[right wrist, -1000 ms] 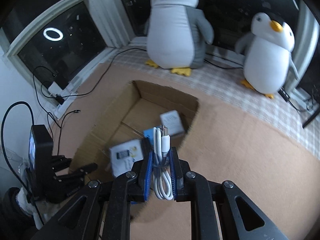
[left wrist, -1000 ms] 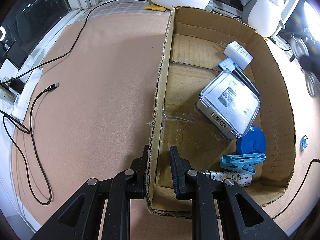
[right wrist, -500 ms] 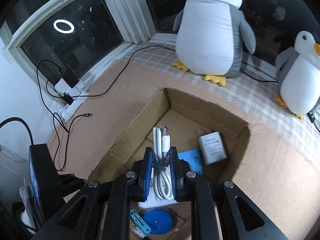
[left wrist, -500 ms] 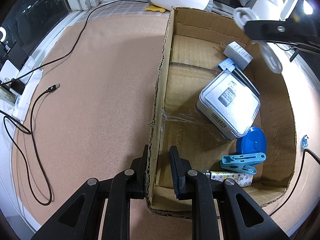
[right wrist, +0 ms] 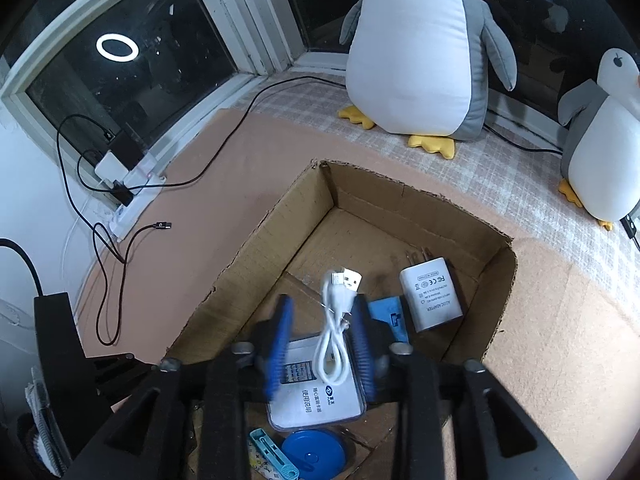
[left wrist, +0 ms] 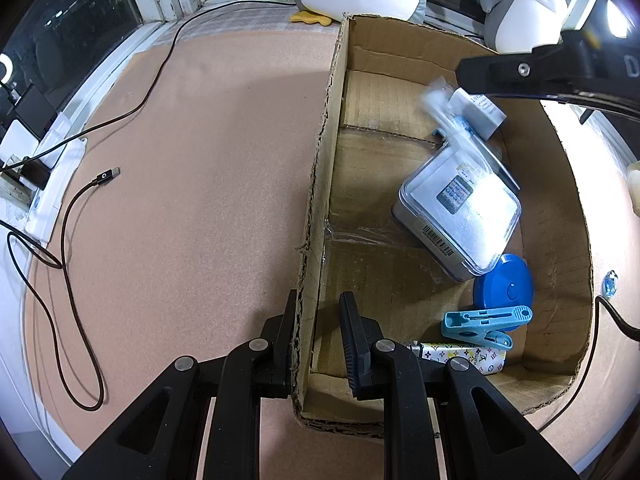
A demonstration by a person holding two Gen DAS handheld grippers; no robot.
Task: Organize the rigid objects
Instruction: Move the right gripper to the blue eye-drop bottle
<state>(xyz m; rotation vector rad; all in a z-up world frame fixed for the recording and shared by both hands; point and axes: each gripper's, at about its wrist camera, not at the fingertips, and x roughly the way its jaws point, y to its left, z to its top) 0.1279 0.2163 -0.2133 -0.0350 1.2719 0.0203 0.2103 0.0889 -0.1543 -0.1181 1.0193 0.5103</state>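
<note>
White cable point(right wrist: 334, 322) hangs between right tool's point(right wrist: 322, 344) just-opening jaws above cardboard box point(right wrist: 404, 204).

Indoor artificial light, dark windows, heavy fisheye warp in both views.

Ring light point(right wrist: 117, 47) reflects as a bright oval in the black window pane point(right wrist: 132, 64). Strong glare blows out the upper right corner of the left wrist view and the lid of the clear plastic case point(left wrist: 466, 208). Right gripper point(right wrist: 322, 344) fingers and the white cable point(left wrist: 448, 116) are motion-blurred. Frame edges vignette to black; straight lines bow. Cardboard box point(left wrist: 320, 184) walls shade the box floor softly.
</note>
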